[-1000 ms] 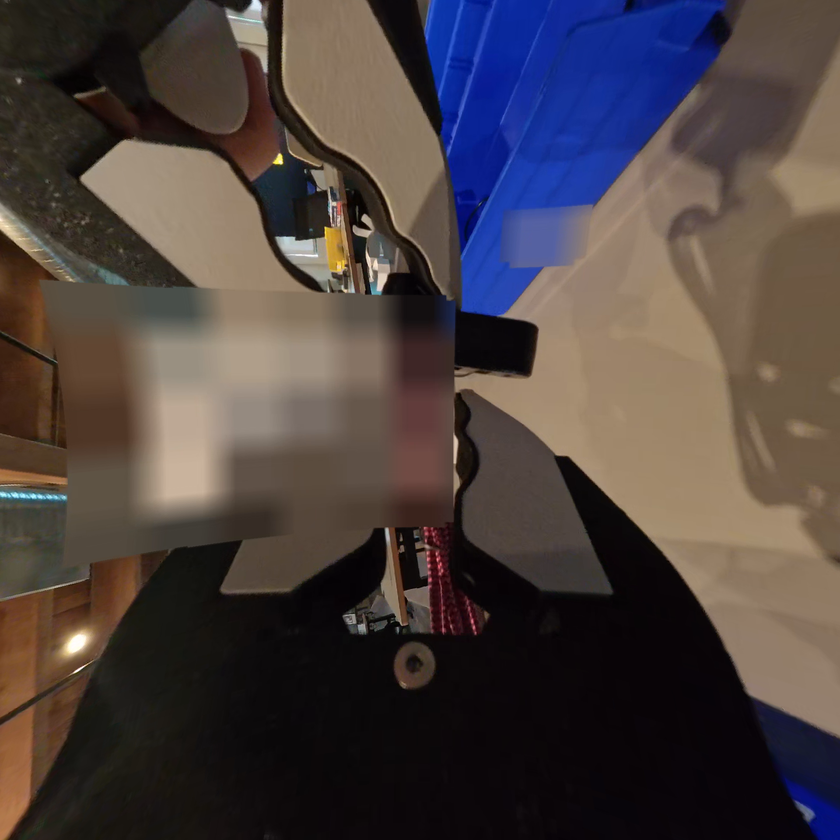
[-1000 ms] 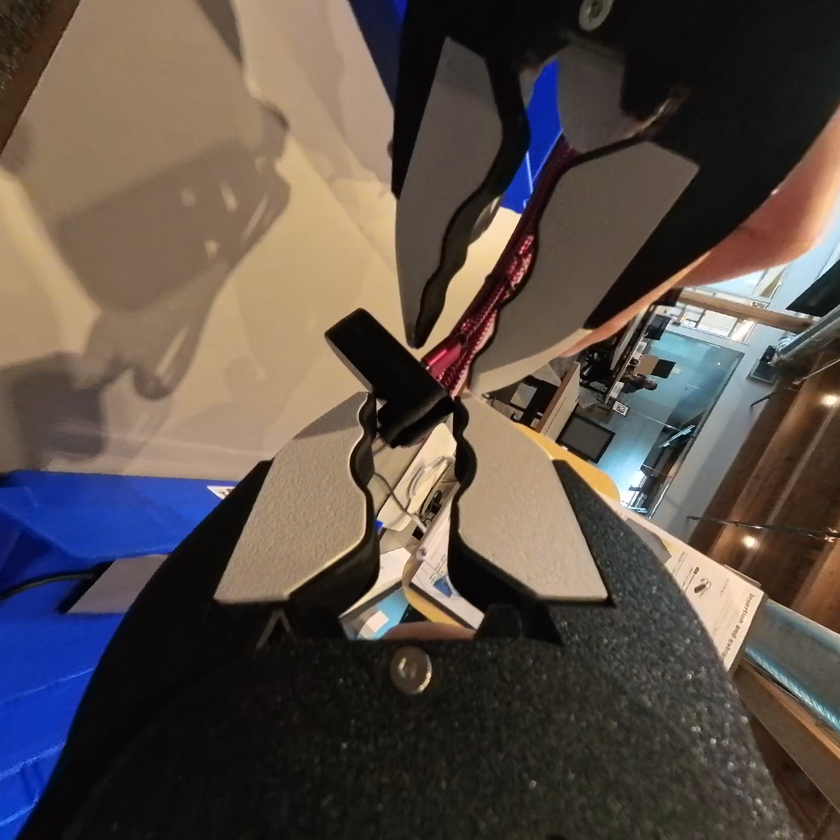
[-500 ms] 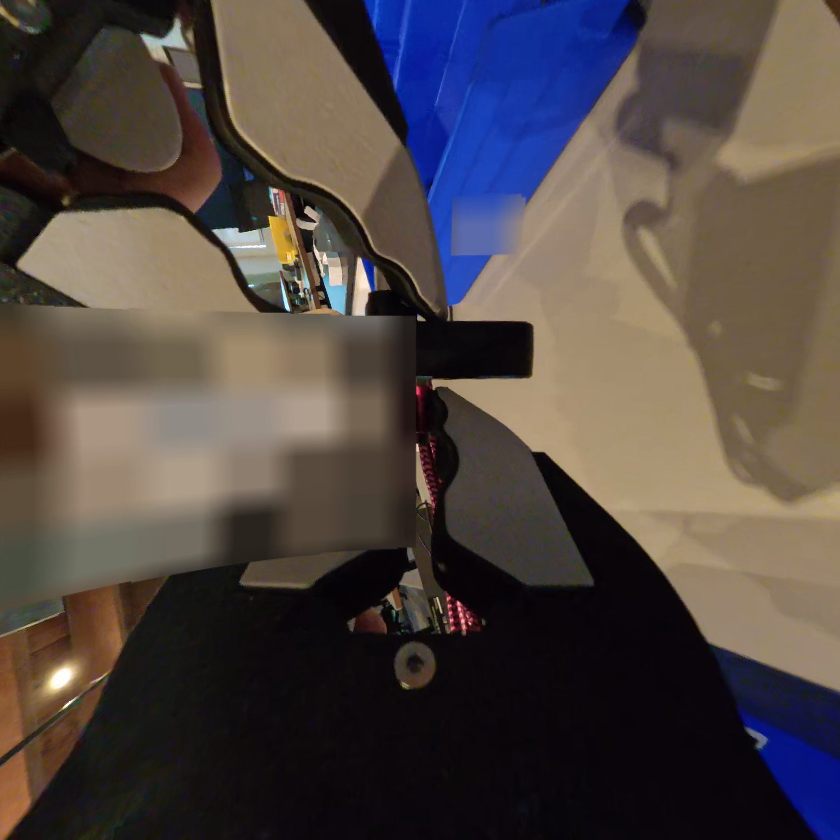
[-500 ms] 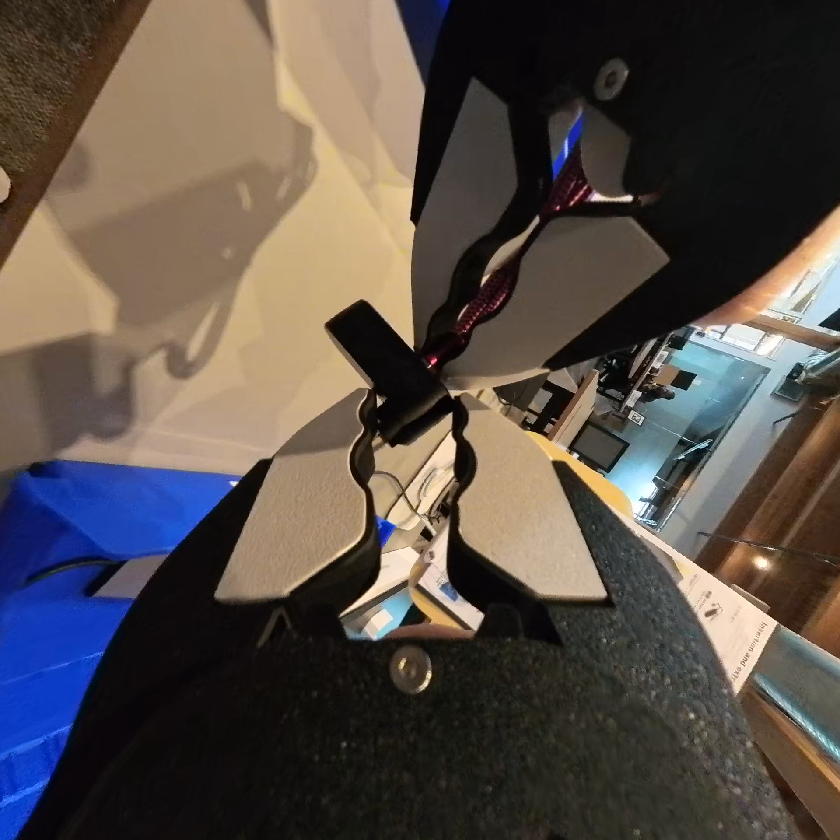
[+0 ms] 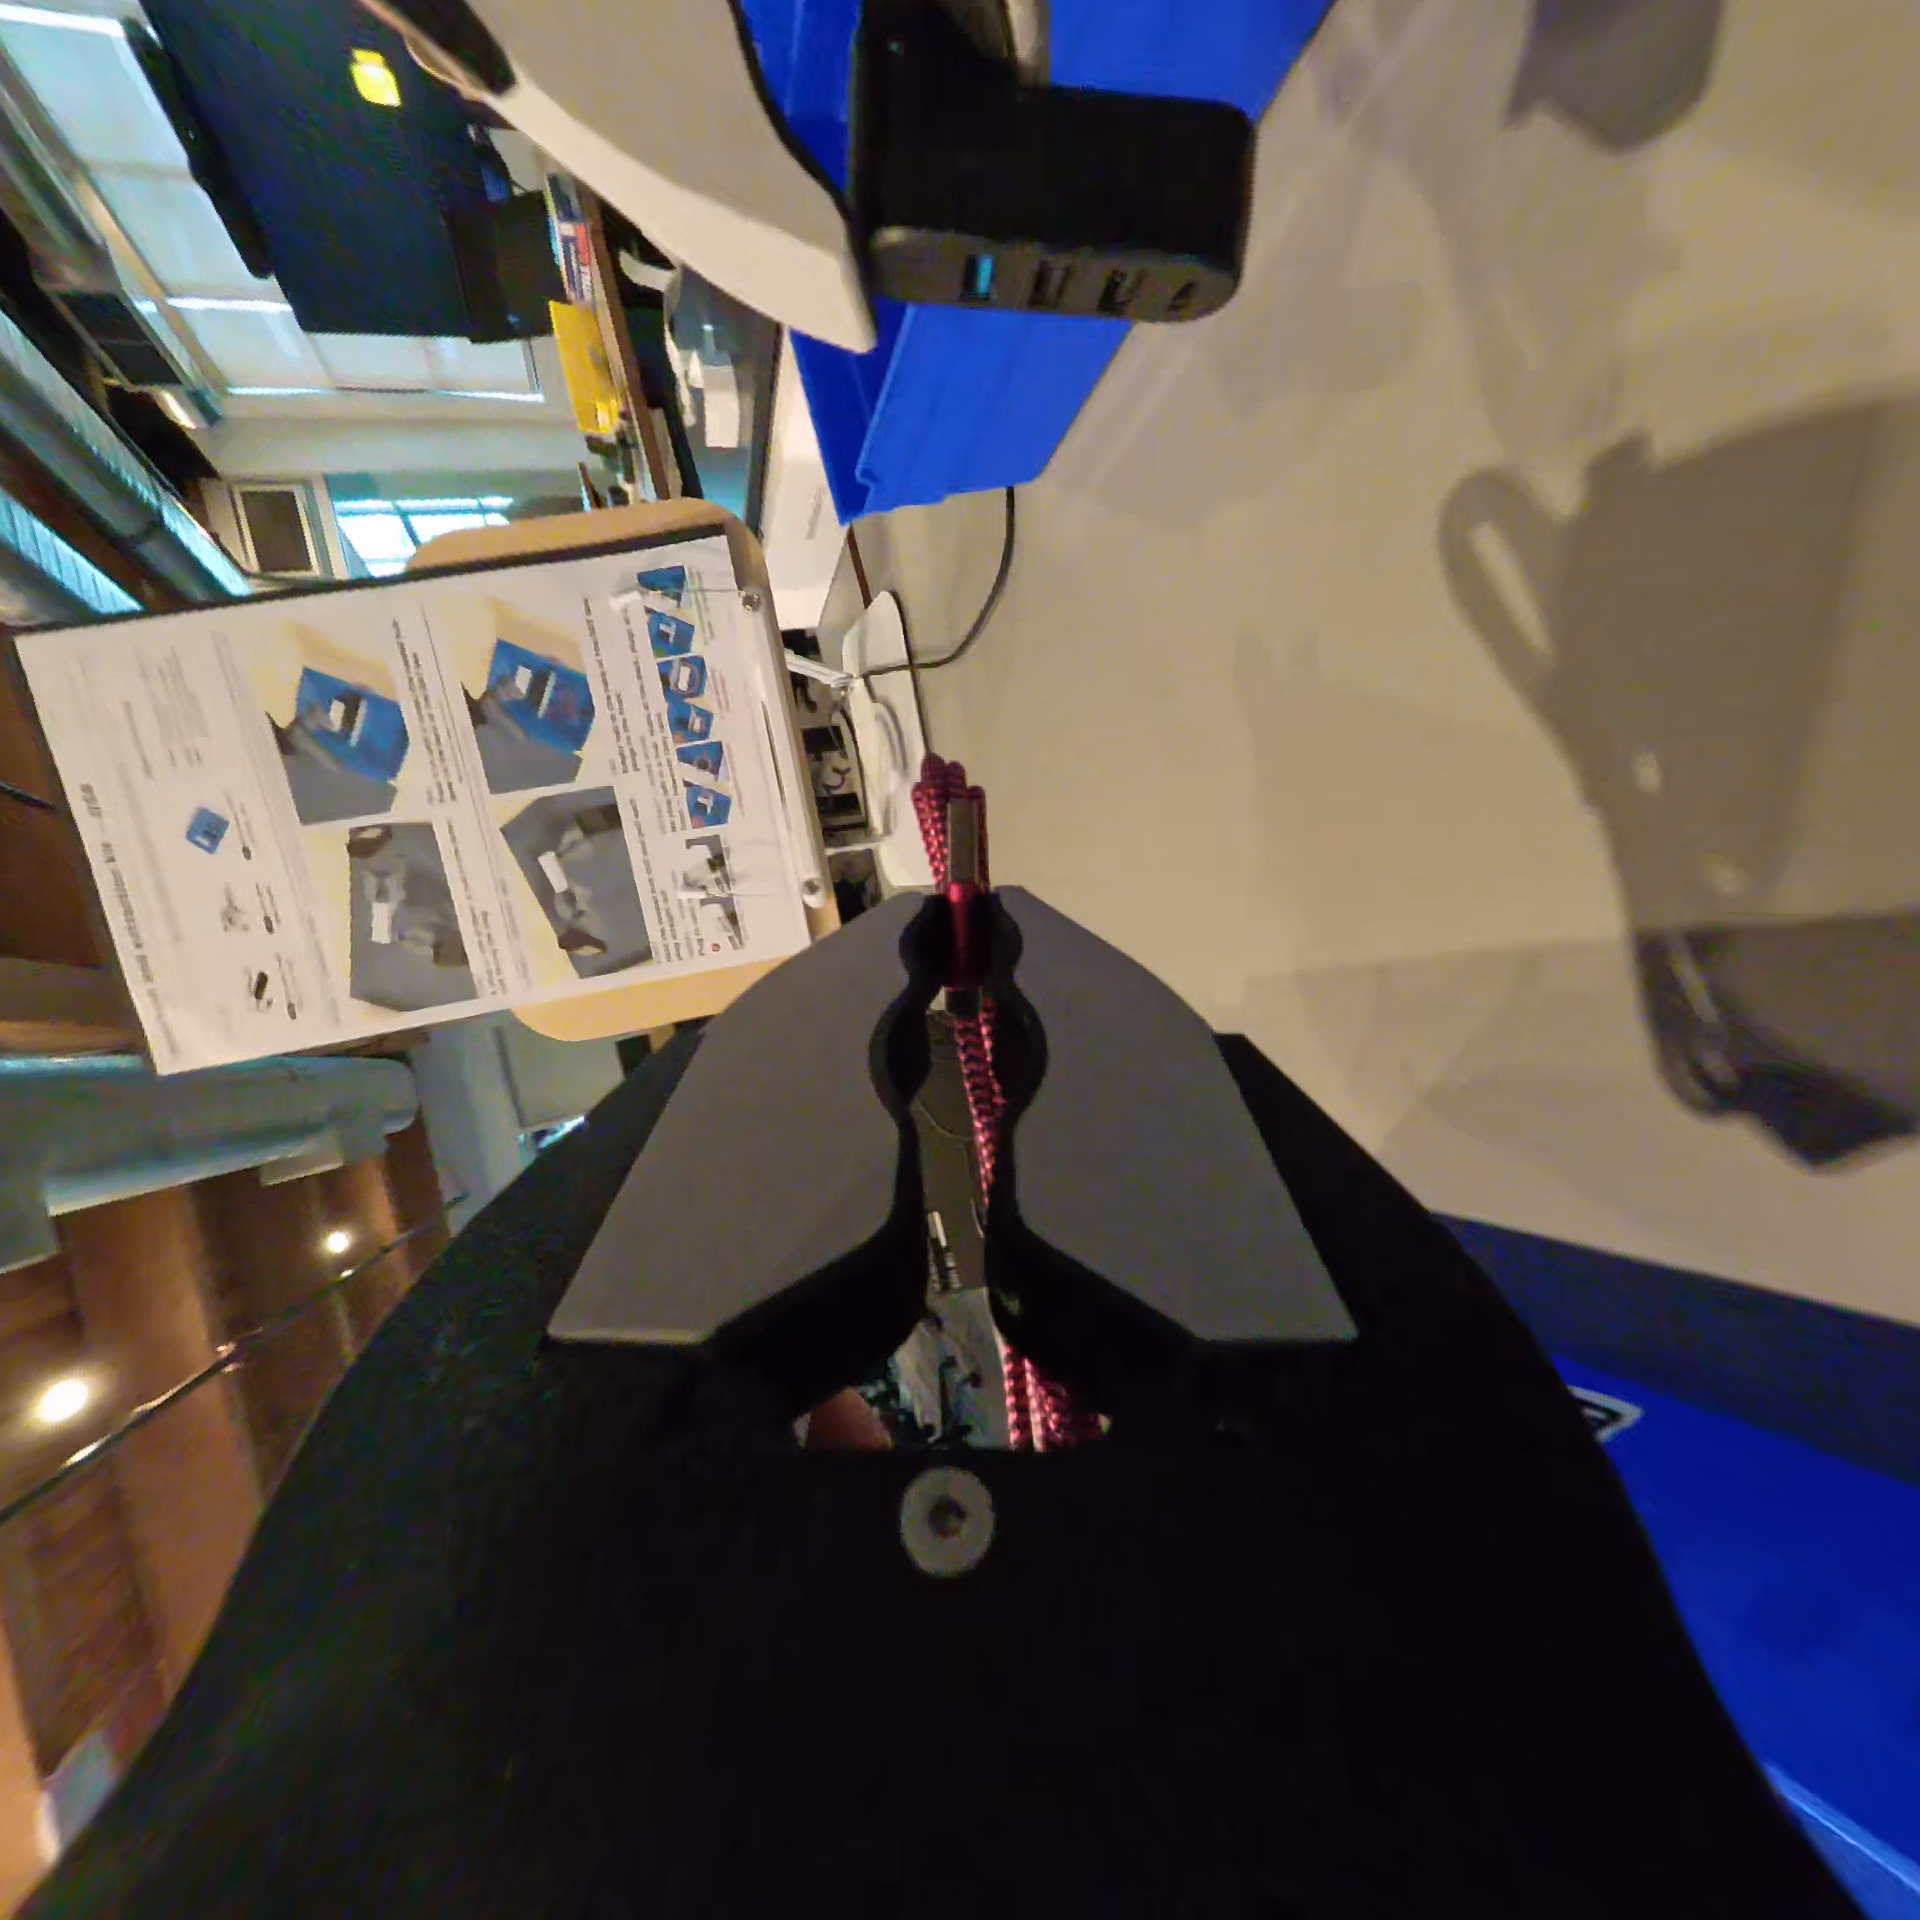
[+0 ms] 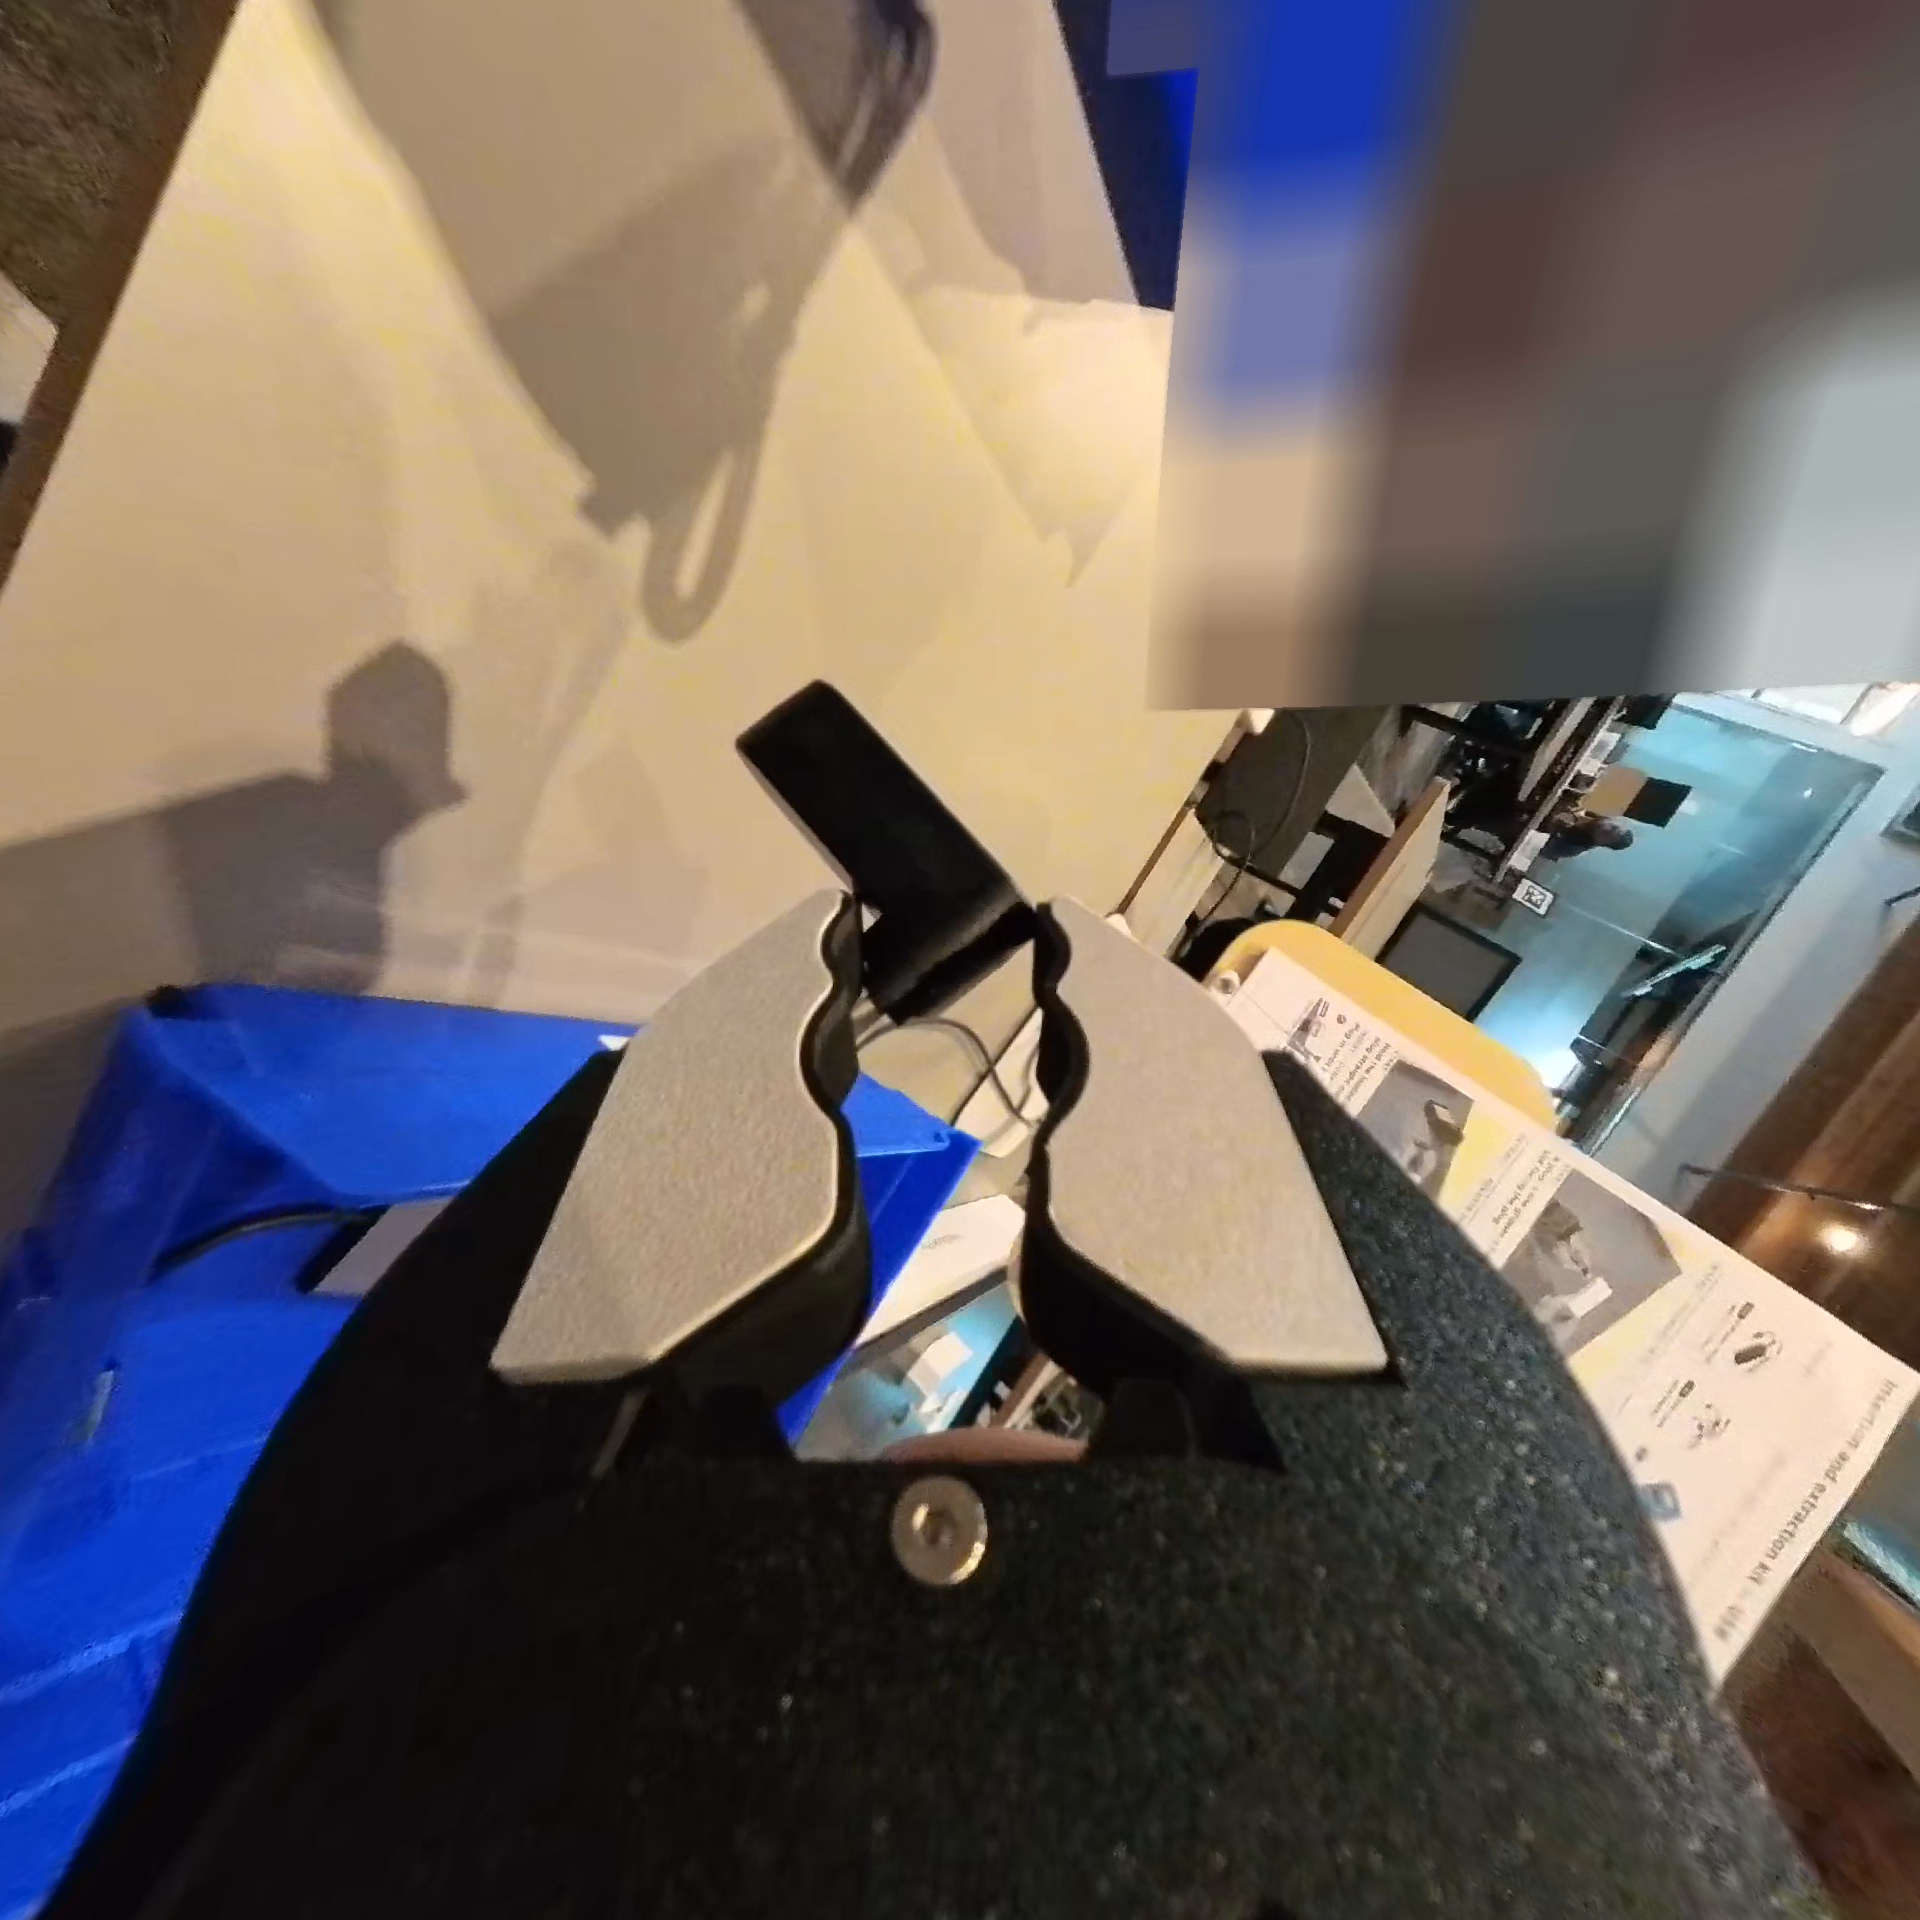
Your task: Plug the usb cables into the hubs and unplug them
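Left wrist view: left gripper clamps the red cable behind its plug, tip free and forward, apart from the hub. Right gripper pinches the hub's end, ports exposed for insertion, above the bench.

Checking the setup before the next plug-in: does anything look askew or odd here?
Nothing is damaged. The red cable's plug is out of the black hub, apart from its ports, and the hub sits tilted between the right gripper's fingers.
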A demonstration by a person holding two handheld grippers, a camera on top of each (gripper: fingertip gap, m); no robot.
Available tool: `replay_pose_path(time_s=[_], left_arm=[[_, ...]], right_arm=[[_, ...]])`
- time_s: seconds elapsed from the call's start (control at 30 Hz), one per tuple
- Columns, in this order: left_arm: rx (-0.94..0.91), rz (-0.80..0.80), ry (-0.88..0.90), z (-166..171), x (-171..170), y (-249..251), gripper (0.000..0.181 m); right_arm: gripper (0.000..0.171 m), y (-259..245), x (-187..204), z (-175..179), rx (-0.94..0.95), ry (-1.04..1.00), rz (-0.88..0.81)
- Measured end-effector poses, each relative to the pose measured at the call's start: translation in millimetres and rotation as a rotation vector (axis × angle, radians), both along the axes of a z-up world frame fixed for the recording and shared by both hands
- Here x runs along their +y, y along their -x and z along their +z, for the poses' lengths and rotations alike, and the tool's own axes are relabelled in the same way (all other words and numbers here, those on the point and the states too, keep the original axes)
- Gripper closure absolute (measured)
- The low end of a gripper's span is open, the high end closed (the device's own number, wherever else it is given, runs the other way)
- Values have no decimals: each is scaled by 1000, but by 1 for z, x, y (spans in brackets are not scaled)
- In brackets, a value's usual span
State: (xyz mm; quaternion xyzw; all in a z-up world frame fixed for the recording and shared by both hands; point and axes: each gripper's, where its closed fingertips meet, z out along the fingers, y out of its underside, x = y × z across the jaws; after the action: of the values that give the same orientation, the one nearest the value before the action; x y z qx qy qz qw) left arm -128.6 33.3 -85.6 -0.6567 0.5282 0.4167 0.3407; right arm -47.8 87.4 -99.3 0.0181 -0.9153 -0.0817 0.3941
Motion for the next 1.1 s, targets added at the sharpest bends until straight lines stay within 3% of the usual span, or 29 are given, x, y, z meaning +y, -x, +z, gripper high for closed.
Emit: replay_pose_path(time_s=[0.2,0.37,0.6,0.83,0.97,1.1], left_arm=[[8,11,25,-11,1,1,175],[-113,20,73,-23,3,-1,175],[-327,129,420,-102,2,5,175],[-464,204,646,-153,-6,0,175],[-488,204,671,-162,-6,-2,169],[-442,248,650,-167,-5,8,138]], right_arm=[[141,11,-9,3,8,14,5],[140,13,-9,2,-7,62,-6],[140,16,2,-8,-24,144,-68],[140,13,11,-14,-31,174,-99],[140,11,14,-16,-33,190,-114],[140,11,16,-16,-31,207,-121]])
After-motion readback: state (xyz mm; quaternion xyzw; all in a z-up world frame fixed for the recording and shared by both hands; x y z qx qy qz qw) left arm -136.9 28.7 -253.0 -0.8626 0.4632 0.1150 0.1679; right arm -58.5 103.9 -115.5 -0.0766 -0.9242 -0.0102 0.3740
